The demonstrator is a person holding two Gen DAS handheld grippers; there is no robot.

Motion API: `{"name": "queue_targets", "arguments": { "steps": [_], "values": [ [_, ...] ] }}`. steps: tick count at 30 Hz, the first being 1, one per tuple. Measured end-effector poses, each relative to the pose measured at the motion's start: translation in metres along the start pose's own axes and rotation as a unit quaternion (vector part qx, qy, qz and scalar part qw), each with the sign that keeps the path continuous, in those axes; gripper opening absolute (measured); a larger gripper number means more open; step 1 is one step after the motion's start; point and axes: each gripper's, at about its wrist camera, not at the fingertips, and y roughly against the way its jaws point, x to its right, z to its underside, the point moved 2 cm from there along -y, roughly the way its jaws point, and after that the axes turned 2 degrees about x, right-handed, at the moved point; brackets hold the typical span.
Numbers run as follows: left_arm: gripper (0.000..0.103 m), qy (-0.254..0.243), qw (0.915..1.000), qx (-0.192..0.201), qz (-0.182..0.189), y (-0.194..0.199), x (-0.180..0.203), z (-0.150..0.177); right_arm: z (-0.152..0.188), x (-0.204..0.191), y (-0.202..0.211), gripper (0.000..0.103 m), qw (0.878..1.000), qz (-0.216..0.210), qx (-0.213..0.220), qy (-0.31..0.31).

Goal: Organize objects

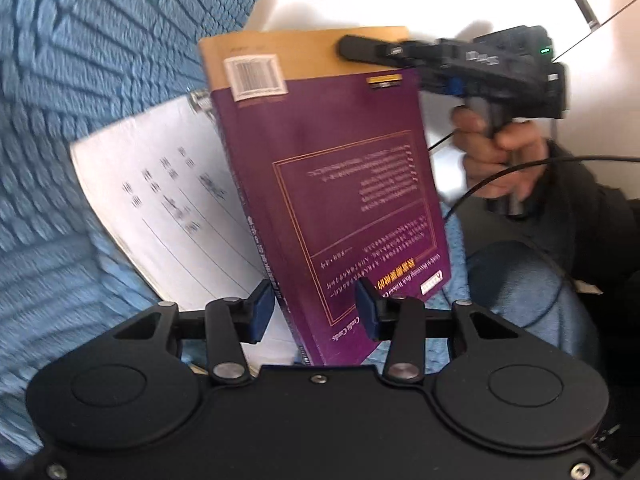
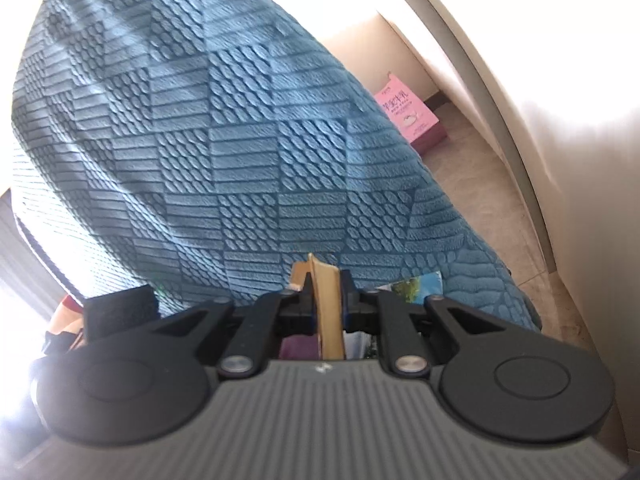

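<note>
A purple-covered book [image 1: 344, 200] with a tan band and a barcode at its far end stands tilted above the blue blanket. My right gripper [image 1: 356, 49] is shut on that tan end; in the right wrist view its pads [image 2: 308, 304] clamp the book's tan edge [image 2: 328, 312]. My left gripper [image 1: 314, 312] straddles the book's near end. One blue pad sits just off the spine and the other lies over the cover. A slim gap shows at the spine side, so it reads as open.
A white printed sheet pad [image 1: 160, 200] with a clip lies left of the book on the blue textured blanket [image 2: 240, 140]. A person's hand [image 1: 492, 152] holds the right gripper. A pink box [image 2: 404, 112] stands on the tiled floor, with a colourful leaflet [image 2: 416, 284] near the blanket.
</note>
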Motion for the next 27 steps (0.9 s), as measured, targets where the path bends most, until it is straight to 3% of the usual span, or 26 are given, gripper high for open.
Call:
{"name": "queue_targets", "arguments": {
  "steps": [8, 14, 18, 22, 24, 27],
  "values": [
    [0.031, 0.056, 0.9943, 0.049, 0.077, 0.015, -0.008, 0.018, 0.009, 0.032, -0.014, 0.013, 0.999, 0.0, -0.009, -0.053],
    [0.031, 0.129, 0.9758, 0.103, 0.144, 0.03, -0.014, 0.041, 0.017, 0.047, -0.017, 0.013, 0.994, -0.013, 0.003, -0.104],
    [0.031, 0.169, 0.9656, 0.125, 0.153, 0.027, -0.016, 0.042, 0.022, 0.05, -0.016, 0.013, 0.992, -0.021, 0.006, -0.128],
    [0.031, 0.183, 0.9693, 0.117, 0.116, 0.016, -0.01, 0.043, 0.027, 0.047, -0.016, 0.013, 0.991, -0.018, 0.0, -0.135],
    [0.023, 0.18, 0.9719, 0.116, 0.097, 0.013, -0.005, 0.045, 0.027, 0.041, -0.017, 0.013, 0.992, -0.016, -0.009, -0.122],
    [0.022, 0.192, 0.9696, 0.125, 0.087, 0.014, -0.004, 0.047, 0.027, 0.034, -0.015, 0.013, 0.993, -0.017, -0.015, -0.114]
  ]
}}
